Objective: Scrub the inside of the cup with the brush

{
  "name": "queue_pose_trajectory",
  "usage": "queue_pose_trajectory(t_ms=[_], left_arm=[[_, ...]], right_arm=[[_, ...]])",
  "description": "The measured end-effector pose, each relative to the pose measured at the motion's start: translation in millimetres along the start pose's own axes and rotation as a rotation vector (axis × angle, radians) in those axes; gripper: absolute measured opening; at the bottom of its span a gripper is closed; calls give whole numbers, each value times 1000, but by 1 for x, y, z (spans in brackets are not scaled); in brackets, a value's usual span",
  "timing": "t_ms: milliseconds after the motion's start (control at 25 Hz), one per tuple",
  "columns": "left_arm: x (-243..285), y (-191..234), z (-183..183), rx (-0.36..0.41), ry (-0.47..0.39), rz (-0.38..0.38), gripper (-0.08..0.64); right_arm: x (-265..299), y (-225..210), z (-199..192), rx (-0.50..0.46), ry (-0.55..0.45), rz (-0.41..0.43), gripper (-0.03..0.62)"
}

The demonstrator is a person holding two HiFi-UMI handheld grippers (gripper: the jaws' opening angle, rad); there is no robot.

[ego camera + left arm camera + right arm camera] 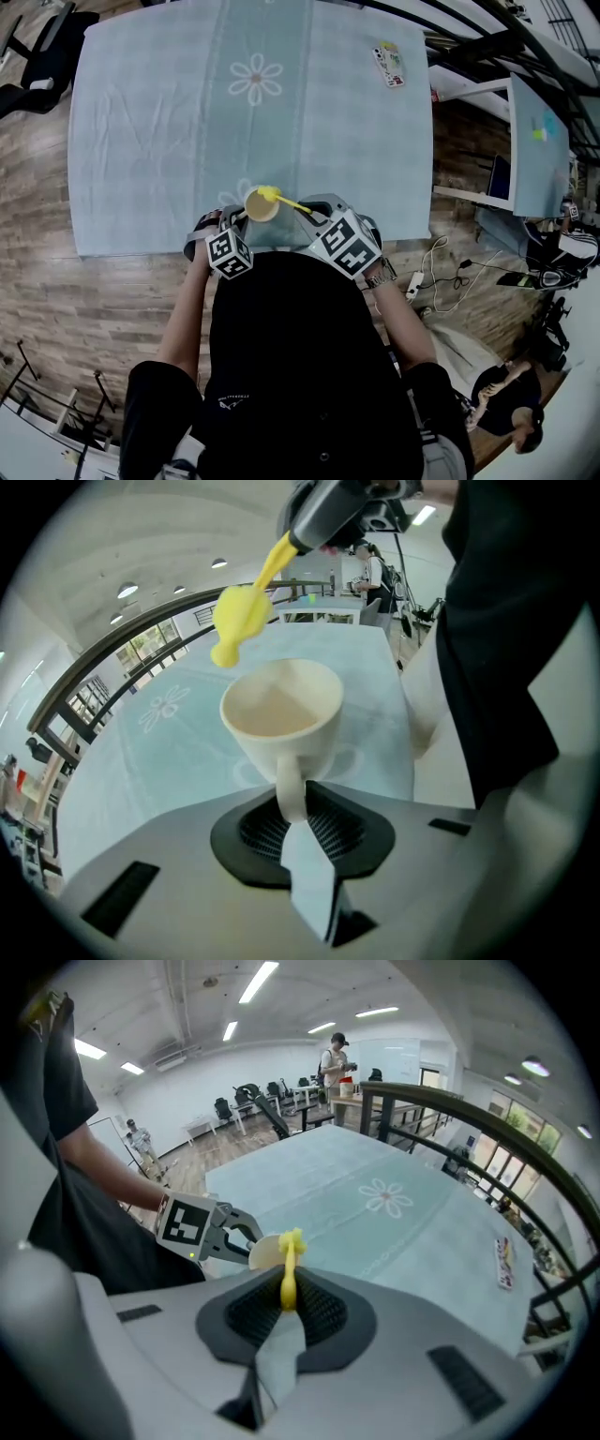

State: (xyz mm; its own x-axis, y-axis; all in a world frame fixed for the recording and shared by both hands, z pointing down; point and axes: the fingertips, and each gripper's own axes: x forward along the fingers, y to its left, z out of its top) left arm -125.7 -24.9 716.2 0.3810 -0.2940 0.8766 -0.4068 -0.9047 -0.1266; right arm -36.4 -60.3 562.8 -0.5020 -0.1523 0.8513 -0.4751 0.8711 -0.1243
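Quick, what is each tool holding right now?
Left tool: closed on the cup, by its handle.
Right tool: closed on the yellow brush.

Your cup looks like smooth, faintly glossy ceramic, your brush yellow plastic, the tablecloth creased matt fabric, the floor wood-grain planks.

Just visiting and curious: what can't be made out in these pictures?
- The cup base: left gripper view, hidden by the left gripper.
- The brush handle end: right gripper view, buried in the right gripper.
- The card print: head view, too small.
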Motion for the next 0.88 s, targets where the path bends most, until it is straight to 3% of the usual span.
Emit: queue_pose_trajectory(t_ms=[240, 440, 880], left_arm=[[7, 21, 11, -24, -22, 25, 55], [20, 49, 28, -134, -28, 65, 55], [42, 84, 51, -265, -35, 142, 55]], right_arm=[[-24, -25, 10, 81, -93, -105, 38], [-33, -34, 11, 111, -142, -159, 38], [-55, -56, 7, 173, -230, -283, 38]])
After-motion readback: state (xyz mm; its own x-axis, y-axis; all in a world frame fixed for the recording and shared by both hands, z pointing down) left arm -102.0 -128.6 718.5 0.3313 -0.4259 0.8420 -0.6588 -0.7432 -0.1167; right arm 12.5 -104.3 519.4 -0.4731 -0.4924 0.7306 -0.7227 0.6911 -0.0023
